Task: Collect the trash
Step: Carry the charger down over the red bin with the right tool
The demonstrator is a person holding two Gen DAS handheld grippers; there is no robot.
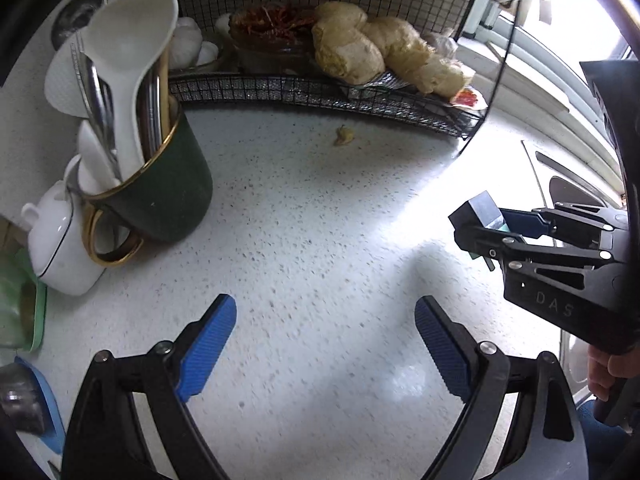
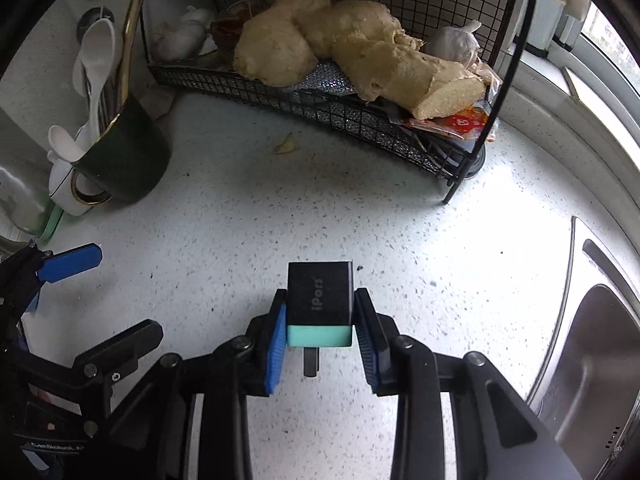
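The right tool (image 2: 320, 320) is clenched on a small black block with a teal end (image 2: 320, 306), its blue pads (image 2: 276, 352) pressing the block's two side faces. The block's long axis runs along the fingers: the black end points forward, away from the camera, toward the wire rack (image 2: 320, 108); the teal end faces back toward the wrist, with a dark stub sticking out behind it. Pale lettering runs lengthwise on the top face. The block is held above the speckled worktop (image 2: 224, 240); whether it touches the surface cannot be told.

The left tool (image 1: 326, 344) is released, its blue fingers (image 1: 208, 348) spread wide over bare worktop (image 1: 304, 240) with nothing between them.

A small yellowish scrap (image 1: 344, 135) lies on the worktop just in front of the rack (image 1: 320, 94), well apart from both tools; the right view also shows it (image 2: 286, 145).

From the left wrist view the right tool (image 1: 480, 220) enters from the right, the block (image 1: 482, 210) seen side-on, and a hand (image 1: 604, 372) on its grip. Only this view shows the dried red chillies (image 1: 276, 24) in the rack clearly. Only the right wrist view shows the steel sink (image 2: 596, 352) at the right and the garlic bulb (image 2: 456, 44) beside the ginger root (image 2: 344, 40). Both show the dark green mug of utensils (image 1: 160, 188).
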